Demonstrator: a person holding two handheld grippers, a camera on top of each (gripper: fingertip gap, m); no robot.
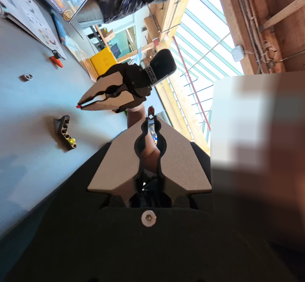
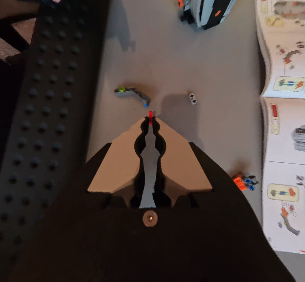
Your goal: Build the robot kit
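Note:
My left gripper [image 1: 151, 119] is raised and tilted above the table, shut on a thin black piece with a red end [image 1: 150, 110]. My right gripper [image 2: 150, 119] is shut on a small red pin [image 2: 150, 114] just above the table. It also shows in the left wrist view [image 1: 81, 107], pointing down with the red pin [image 1: 78, 106] at its tip. A dark bent beam with holes [image 1: 65, 131], with a lime pin and a blue pin, lies just ahead and left of the right gripper [image 2: 132, 94].
A small grey connector [image 2: 192, 99] lies ahead right; it also shows in the left wrist view [image 1: 26, 77]. An orange and blue piece [image 2: 244, 182] lies beside an open instruction booklet [image 2: 283, 117]. A light blue model car [image 2: 211, 1] stands farther off. A black studded body [image 2: 49, 92] fills the left. The grippers' ends are close to 12 cm from one another. To reach the small grey connector [image 2: 192, 99] in a straight line is about 6 cm for my right fingers, about 15 cm for my left. Look for it in the left wrist view [image 1: 30, 77] too.

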